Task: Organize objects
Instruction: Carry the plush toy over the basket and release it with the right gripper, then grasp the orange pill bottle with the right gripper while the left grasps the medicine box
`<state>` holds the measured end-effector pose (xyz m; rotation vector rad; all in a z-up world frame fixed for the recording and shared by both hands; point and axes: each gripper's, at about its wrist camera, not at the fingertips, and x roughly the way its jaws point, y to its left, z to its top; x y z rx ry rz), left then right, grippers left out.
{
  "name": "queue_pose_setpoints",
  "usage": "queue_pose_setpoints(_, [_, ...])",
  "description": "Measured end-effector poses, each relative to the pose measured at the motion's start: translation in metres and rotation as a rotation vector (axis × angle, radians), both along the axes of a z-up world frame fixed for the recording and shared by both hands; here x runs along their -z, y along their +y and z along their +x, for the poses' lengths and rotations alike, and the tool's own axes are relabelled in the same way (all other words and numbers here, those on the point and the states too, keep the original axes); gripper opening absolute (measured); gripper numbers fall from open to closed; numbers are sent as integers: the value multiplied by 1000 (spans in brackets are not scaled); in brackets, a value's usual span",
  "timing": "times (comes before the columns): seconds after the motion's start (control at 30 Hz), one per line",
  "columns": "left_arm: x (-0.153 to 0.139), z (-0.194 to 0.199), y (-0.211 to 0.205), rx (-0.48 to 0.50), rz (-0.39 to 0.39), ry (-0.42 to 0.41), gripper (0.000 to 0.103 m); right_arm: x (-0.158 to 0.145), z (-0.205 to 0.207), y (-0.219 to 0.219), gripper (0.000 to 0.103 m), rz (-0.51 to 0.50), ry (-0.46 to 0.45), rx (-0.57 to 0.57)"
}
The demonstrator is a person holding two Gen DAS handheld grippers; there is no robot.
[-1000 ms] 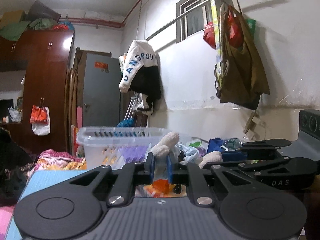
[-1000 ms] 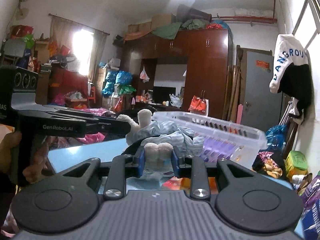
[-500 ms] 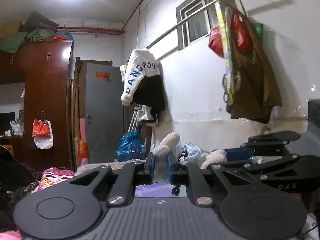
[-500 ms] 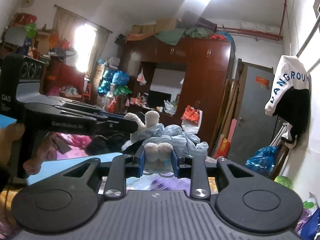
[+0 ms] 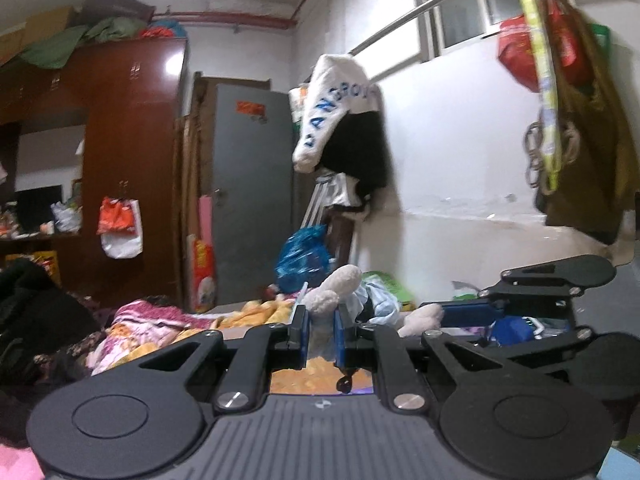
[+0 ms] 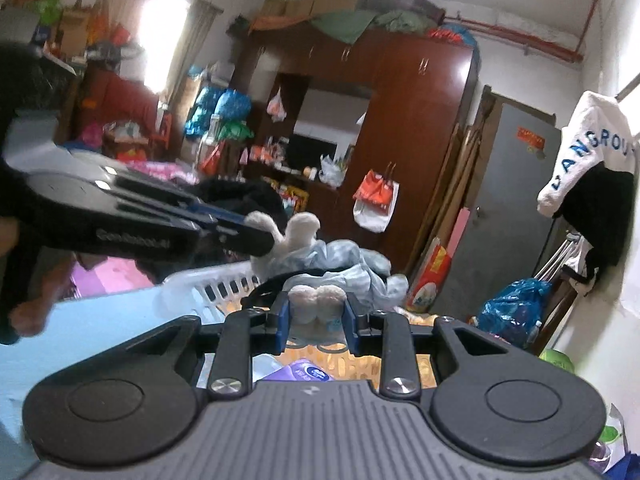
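Observation:
A cream plush toy in pale blue clothing (image 6: 340, 258) hangs in the air between both grippers. My left gripper (image 5: 320, 334) is shut on one of its cream limbs (image 5: 332, 288). My right gripper (image 6: 316, 316) is shut on its two cream feet (image 6: 316, 300). The left gripper also shows in the right wrist view (image 6: 256, 240), pinching a limb at the toy's far end. The right gripper shows in the left wrist view (image 5: 456, 312) at the right. A white slotted plastic basket (image 6: 212, 284) lies just below the toy.
A brown wardrobe (image 6: 404, 128) and a grey door (image 5: 248, 192) stand behind. A jacket (image 5: 340, 120) and bags (image 5: 576, 128) hang from a wall rail. Bedding (image 5: 160, 320) and a blue bag (image 5: 304, 256) lie low. A purple packet (image 6: 308, 372) lies below.
Both grippers have lifted the toy upward and turned; the basket dropped out of the left view and sits lower-left in the right view. Both grips are unchanged.

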<state>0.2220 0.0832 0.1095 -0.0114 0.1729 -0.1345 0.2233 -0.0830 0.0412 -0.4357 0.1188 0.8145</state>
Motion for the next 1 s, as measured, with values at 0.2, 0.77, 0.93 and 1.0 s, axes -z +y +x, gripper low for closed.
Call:
queue_pose_setpoints(0.2, [15, 15, 7, -49, 26, 63, 16, 13, 8, 9, 31, -24, 49, 14])
queue_pose_setpoints(0.77, [43, -127, -13, -75, 68, -62, 85, 39, -99, -139, 103, 230, 88, 175])
queue_pose_setpoints(0.93, [79, -145, 10, -72, -16, 14, 85, 67, -94, -156, 103, 246, 227, 230])
queue_pose_setpoints(1.0, [85, -135, 25, -75, -34, 64, 85, 67, -89, -154, 103, 253, 254, 232])
